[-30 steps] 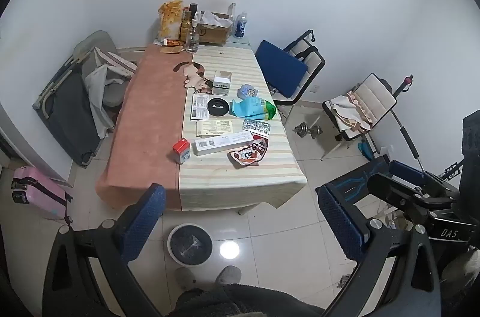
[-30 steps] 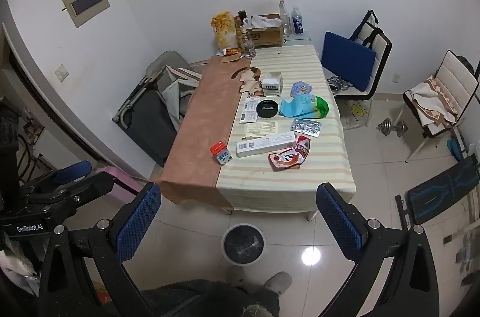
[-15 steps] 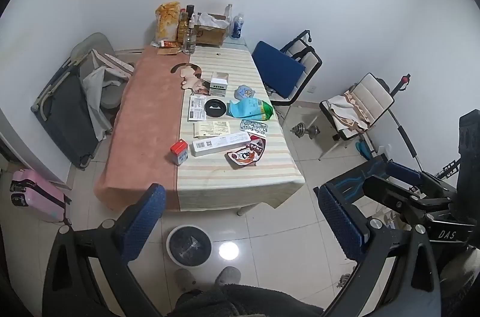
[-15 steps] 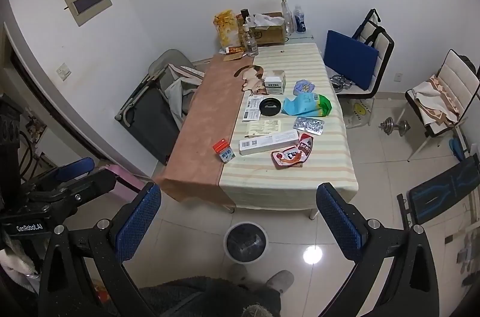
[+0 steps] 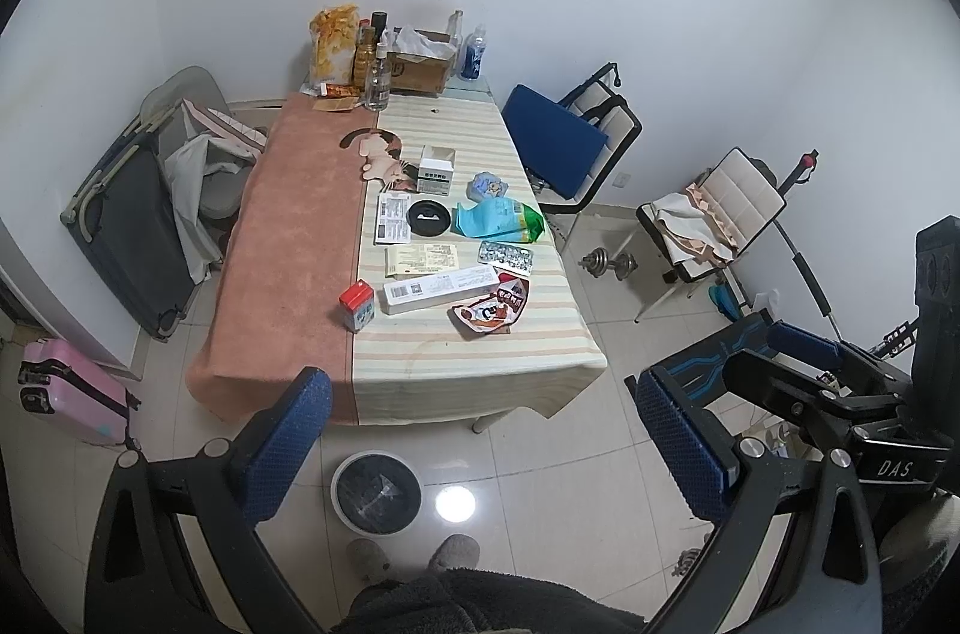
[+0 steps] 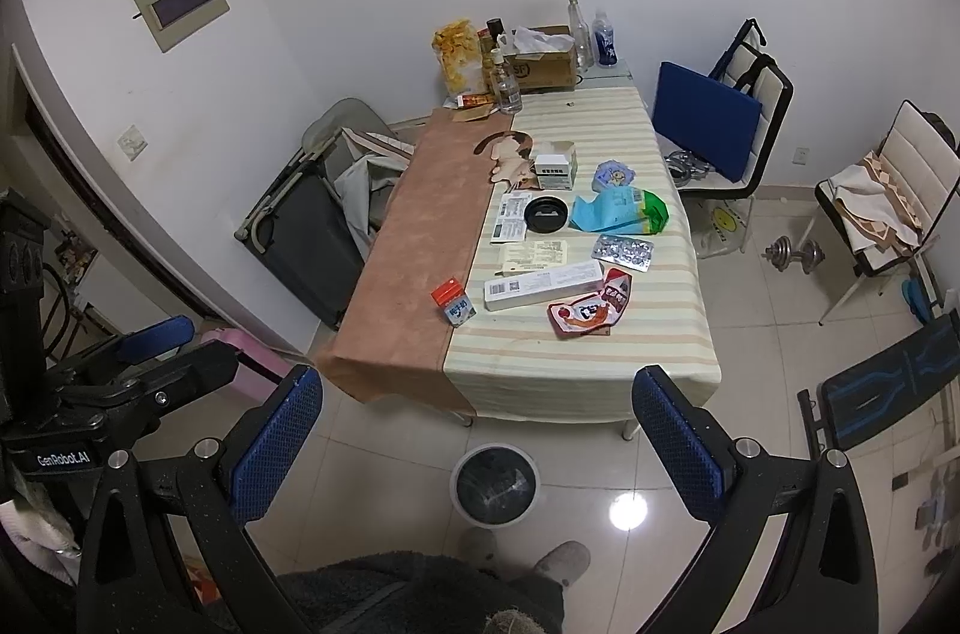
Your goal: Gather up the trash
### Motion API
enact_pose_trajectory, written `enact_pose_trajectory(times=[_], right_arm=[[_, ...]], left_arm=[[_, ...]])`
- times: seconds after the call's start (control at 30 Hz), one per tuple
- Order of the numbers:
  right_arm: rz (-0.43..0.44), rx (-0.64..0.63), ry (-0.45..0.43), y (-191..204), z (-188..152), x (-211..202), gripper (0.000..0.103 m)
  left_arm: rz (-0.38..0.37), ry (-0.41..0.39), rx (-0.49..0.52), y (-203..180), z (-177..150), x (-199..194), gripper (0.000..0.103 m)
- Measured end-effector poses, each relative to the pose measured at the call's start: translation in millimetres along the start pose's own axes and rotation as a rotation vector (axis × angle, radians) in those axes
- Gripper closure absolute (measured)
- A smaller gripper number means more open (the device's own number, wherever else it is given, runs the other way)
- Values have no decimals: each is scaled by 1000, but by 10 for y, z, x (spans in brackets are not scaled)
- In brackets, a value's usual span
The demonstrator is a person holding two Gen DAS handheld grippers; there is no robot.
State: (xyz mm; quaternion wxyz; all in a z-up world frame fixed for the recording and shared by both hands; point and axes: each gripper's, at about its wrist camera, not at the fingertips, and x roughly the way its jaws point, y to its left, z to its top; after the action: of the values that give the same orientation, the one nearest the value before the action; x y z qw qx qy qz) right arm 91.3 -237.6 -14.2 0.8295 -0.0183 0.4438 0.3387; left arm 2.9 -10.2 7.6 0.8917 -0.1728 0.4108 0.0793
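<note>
Both tongs, left (image 5: 480,430) and right (image 6: 477,424), hung wide open and empty, well short of the table (image 5: 480,352). The red wrapper (image 5: 492,308) lay near its front edge: likely light, crinkly, slippery; best pinched at a raised edge, bin (image 5: 376,492) below

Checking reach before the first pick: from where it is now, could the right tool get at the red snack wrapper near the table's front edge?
Probably yes, after an approach. The right tool is open and empty, held back from the table. The red snack wrapper lies flat in the open, the white box behind it, nothing across the path.
</note>
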Motion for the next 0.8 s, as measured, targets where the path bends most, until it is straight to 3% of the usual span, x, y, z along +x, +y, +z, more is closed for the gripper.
enact_pose_trajectory(times=[0.8], right_arm=[[7,-7,-1,162,113,3,0]], left_arm=[[5,-9,-3,-29,119,-53,0]])
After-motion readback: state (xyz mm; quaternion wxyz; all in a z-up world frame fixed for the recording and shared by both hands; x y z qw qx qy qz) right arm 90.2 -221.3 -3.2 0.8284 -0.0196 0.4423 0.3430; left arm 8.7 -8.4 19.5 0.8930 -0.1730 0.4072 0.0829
